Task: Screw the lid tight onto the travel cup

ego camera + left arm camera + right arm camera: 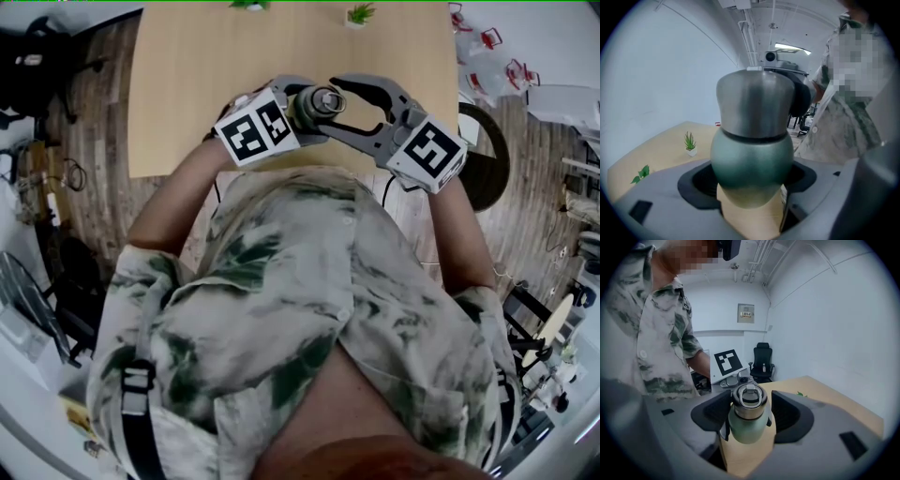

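A travel cup with a green body (752, 168) and a steel lid (757, 108) is held in the air over the near edge of the wooden table (187, 94). My left gripper (752, 183) is shut on the cup's green body, both pads against its sides. In the right gripper view the lid (749, 401) with its loop handle faces the camera. My right gripper (750, 414) stands open around the lid, with a gap showing at the right pad. In the head view both grippers meet at the cup (321, 101), left gripper (302, 111) and right gripper (330, 106).
Two small potted plants (359, 15) (690, 143) stand at the table's far edge. A black office chair (762, 363) sits by the back wall. A dark round stool (487, 155) is right of the table. The person's torso fills the lower head view.
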Demonstrator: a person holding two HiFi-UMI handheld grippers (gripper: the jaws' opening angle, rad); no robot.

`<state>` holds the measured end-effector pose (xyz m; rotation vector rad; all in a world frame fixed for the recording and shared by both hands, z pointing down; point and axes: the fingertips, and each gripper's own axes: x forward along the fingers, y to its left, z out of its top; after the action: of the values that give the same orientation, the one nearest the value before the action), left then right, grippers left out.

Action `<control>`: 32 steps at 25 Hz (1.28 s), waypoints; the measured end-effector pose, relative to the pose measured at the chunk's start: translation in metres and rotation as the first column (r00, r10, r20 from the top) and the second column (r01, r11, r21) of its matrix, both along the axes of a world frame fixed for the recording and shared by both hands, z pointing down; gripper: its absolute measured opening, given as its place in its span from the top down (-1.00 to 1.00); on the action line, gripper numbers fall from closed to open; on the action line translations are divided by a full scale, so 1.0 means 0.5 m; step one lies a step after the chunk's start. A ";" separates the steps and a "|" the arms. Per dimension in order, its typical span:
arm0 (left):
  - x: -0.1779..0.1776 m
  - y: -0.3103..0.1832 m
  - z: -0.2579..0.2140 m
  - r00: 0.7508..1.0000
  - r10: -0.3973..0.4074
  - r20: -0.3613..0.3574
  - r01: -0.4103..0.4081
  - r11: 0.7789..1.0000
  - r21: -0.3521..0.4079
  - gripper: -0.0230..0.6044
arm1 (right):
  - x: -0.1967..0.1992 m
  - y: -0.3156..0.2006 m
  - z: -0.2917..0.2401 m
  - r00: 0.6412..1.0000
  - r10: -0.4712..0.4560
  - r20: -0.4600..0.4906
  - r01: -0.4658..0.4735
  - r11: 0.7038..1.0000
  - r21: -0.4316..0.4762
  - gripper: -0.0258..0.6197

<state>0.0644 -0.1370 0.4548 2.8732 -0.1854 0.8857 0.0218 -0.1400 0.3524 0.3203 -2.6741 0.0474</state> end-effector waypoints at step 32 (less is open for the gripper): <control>-0.009 -0.035 0.001 0.991 -0.131 -0.015 0.131 0.991 0.012 -0.29 | -0.002 -0.025 0.002 0.985 0.169 0.042 -0.170 0.985 0.015 0.15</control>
<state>0.0599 -0.1544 0.4555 2.8392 -0.3750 0.8426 0.0206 -0.1525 0.3533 0.5577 -2.6817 0.0826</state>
